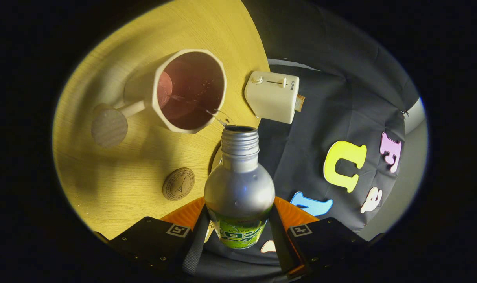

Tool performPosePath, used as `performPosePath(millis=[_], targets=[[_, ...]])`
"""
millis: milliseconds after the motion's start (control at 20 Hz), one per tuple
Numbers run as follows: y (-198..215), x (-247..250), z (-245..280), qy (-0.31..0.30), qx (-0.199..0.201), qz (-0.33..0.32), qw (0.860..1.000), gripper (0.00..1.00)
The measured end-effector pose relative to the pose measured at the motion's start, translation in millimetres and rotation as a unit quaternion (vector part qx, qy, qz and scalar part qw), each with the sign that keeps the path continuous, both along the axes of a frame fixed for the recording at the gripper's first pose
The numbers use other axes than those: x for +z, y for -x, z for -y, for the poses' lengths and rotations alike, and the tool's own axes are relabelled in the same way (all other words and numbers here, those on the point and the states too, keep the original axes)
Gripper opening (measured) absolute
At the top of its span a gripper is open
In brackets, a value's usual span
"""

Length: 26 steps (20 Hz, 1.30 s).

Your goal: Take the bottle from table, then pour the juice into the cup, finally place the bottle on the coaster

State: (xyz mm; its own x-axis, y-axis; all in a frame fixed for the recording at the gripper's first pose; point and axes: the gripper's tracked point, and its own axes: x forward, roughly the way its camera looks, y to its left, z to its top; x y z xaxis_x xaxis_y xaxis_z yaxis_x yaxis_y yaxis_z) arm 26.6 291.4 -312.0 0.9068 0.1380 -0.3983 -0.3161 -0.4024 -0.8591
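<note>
Wooden table (116, 173) with pale grain, seen tilted, meeting the dark cloth wall beyond. Gripper (238, 236) clamped on a silver bottle (239, 184), both fingers pressing its labelled lower body; the bottle's open threaded neck points toward a cream faceted cup (189, 90). A thin stream of liquid runs from the bottle mouth into the cup, whose interior appears reddish and wet. A round wooden coaster (178, 184) lies on the table beside the bottle, nearer the fingers. A cream toaster (272, 96) stands just beyond the cup.
</note>
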Motion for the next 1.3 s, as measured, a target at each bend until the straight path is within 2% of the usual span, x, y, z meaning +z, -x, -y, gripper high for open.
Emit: performPosePath(millis=[1300], targets=[[-10.5,25.4,-6.0,0.031,0.033,0.023,0.999,0.77]])
